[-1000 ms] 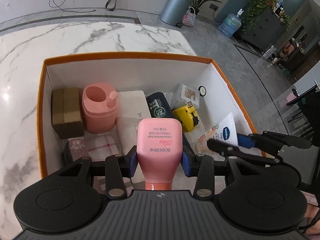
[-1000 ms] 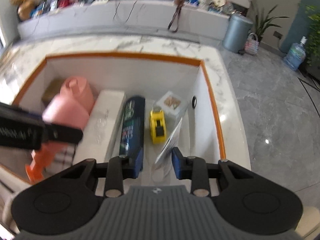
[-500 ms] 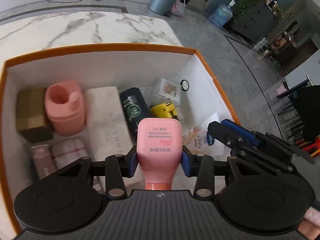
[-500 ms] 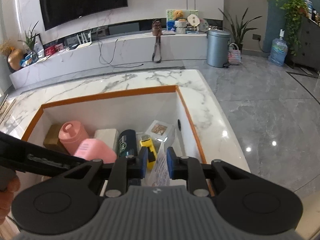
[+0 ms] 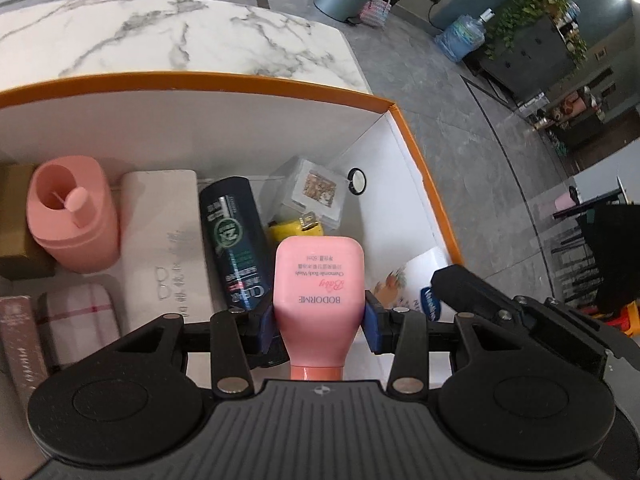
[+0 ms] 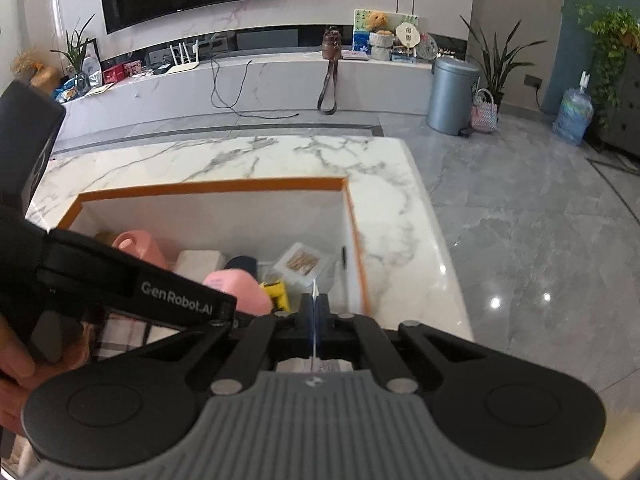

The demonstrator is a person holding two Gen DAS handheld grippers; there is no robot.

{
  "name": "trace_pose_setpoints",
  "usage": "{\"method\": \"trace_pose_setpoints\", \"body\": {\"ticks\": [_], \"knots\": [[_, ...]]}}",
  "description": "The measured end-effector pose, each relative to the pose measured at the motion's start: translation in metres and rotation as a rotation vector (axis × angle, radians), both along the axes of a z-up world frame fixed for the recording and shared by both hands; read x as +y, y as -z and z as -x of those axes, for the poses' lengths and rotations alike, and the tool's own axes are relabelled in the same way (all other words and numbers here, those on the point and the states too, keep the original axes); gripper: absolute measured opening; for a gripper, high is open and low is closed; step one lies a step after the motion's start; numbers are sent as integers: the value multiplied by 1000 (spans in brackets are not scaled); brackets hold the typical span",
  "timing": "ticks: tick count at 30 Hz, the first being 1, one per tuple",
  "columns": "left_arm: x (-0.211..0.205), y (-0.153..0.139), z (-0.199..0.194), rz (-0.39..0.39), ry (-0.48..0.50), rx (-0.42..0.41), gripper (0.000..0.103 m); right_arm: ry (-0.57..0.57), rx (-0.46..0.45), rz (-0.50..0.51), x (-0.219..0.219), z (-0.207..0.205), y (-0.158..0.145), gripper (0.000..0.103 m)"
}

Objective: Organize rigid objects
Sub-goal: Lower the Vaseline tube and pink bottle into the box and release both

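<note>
Left wrist view: our left tongs (image 5: 319,320) clamp the pink bottle (image 5: 318,292), long axis toward 12 o'clock over the box (image 5: 416,148); at 3 o'clock our right tongs (image 6: 316,312), which have just been closing, pinch the thin sachet (image 6: 315,320).

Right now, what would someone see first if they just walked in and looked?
First, the pink BODORME body wash bottle, clamped upside down in the left tool over the orange-edged box. Next, the right tool at the box's right side, shut on a thin white Vaseline packet. Inside the box lie a pink jug at the left and a dark CLEAR bottle in the middle.
</note>
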State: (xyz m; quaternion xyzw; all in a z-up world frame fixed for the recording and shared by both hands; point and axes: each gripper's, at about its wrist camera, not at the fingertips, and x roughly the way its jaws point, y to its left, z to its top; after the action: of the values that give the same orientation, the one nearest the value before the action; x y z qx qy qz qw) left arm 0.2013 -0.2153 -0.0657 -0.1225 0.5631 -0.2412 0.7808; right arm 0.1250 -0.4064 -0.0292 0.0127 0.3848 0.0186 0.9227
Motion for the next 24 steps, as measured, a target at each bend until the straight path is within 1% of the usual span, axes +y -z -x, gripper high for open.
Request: {"method": "trace_pose_setpoints", "body": {"ticks": [3,9,13,16,19,22,24], "knots": [[-5,5,-3,17,-25,32,49,-6,7,-2,-6,-2,2,0],[-11,23,-6,44,-61,116,49,44,-5,-57,-21,-1,6,0],[-15,26,-8,41,-64,145,49,31,-2,-64,-19,1,6,6],[-15,28,-10,43,-55,183,48,29,-5,-63,-16,3,6,6],[-11,25,-11,25,-43,179,49,29,-6,-63,-14,5,5,8],[-5,19,-8,19,-34,171,50,31,-13,-39,-10,7,4,9],[-1,13,-6,18,-34,157,50,32,-23,-26,-7,9,1,12]]}}
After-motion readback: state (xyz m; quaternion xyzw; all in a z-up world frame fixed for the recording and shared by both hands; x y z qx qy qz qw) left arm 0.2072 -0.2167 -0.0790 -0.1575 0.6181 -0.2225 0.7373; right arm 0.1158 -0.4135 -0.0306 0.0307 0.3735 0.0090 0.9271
